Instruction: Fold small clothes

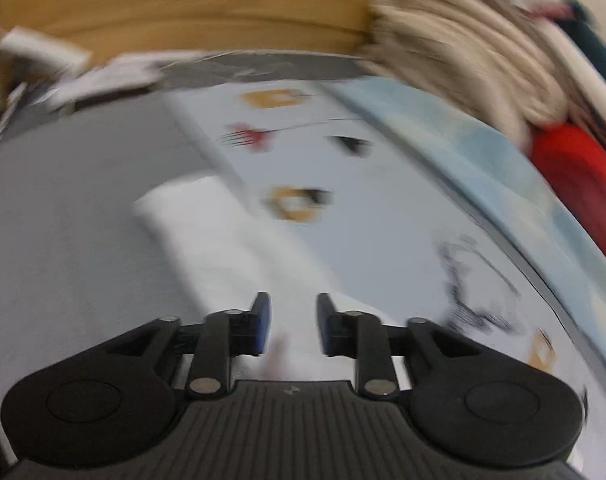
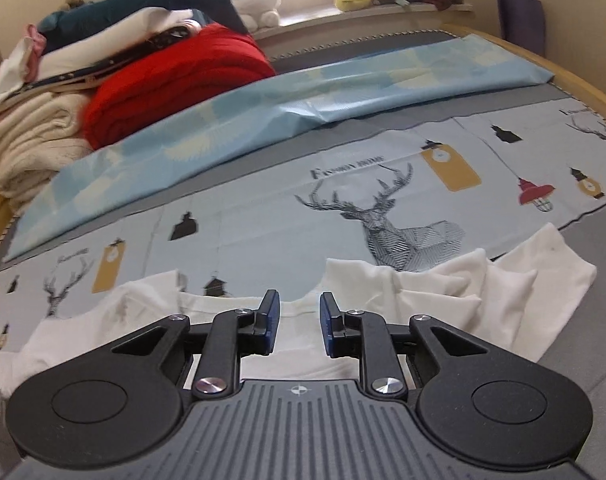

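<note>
Left gripper [image 1: 290, 324] over a white garment [image 1: 223, 236] on a patterned sheet [image 1: 343, 216], the whole view smeared by motion blur.

The jaws stand partly apart, blue pads [image 1: 263, 322] facing each other, with only white cloth seen through the gap below them; nothing is pinched. The garment lies as a long pale strip running up and to the left, half on the plain grey surface [image 1: 71, 208], half on the sheet printed with yellow and red lantern shapes. Along the right runs a light blue cloth [image 1: 483, 152], then a cream knitted pile [image 1: 463, 48] and something red [image 1: 575, 176]. A wooden board [image 1: 183, 4] closes the far side.
</note>
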Tool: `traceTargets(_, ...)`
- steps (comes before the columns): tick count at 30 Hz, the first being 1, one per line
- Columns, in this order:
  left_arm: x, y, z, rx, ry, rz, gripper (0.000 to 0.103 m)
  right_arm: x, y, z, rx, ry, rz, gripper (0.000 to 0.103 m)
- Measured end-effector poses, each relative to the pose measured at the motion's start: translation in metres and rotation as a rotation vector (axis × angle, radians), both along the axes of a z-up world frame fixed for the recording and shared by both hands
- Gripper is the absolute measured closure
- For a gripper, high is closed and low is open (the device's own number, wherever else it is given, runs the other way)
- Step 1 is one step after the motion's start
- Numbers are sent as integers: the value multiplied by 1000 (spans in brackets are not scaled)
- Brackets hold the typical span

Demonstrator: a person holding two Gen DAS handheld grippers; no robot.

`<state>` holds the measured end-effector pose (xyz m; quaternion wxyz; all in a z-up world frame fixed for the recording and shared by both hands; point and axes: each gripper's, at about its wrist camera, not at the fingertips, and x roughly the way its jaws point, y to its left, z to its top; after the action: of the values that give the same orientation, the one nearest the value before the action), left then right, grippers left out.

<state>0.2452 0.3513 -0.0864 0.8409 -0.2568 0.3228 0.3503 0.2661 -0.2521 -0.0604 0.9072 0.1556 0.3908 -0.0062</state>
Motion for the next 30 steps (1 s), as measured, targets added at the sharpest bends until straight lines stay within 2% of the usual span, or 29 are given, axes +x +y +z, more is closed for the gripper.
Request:
traceTargets(2, 15, -32, 2, 15, -27, -114, 63, 4, -5, -3, -10, 12, -29, 80)
traceTargets(5, 40, -84, -3, -45, -47, -311, 61, 9, -15, -13, -13, 48, -90, 80)
traceTargets(9, 72, -163, -18, -71, -26, -570, 59, 14, -21, -33, -52, 87, -101, 74)
traceTargets(12, 85, -211, -33, -76, -1, -690, 57, 16, -22, -52, -114, 106, -88, 70)
traceTargets(14, 97, -233, -46, -73, 31, -726, 53, 19, -24, -59, -124, 117, -84, 70)
traceTargets(16, 100, -251, -58, -50, 59, -727, 47, 21, -26, -65, -114, 101, -73, 63)
traceTargets(18, 105, -259, -64, -28, 79, -722, 46, 26, -24, -71, -129, 103, -46, 63)
traceTargets(22, 119, -267, -76, 11, 126, -719, 45, 34, -8, -85, -246, 93, 62, 63)
traceTargets(23, 123, -268, -76, 25, 151, -716, 45, 36, -3, -88, -279, 84, 92, 64)
traceTargets(24, 130, -263, -80, 39, 175, -712, 45, 37, 1, -90, -319, 70, 110, 79)
traceTargets(25, 134, -263, -84, 50, 196, -710, 46, 39, 5, -92, -363, 61, 126, 86)
traceTargets(26, 136, -261, -87, 51, 209, -714, 46, 42, 9, -95, -400, 51, 144, 87)
traceTargets(27, 138, -261, -90, 53, 216, -720, 50, 44, 10, -96, -406, 41, 148, 90)
traceTargets(29, 142, -261, -92, 79, 202, -742, 75, 51, 11, -95, -402, 27, 148, 92)
traceTargets(30, 145, -262, -91, 73, 190, -767, 99, 55, 11, -92, -399, 14, 135, 93)
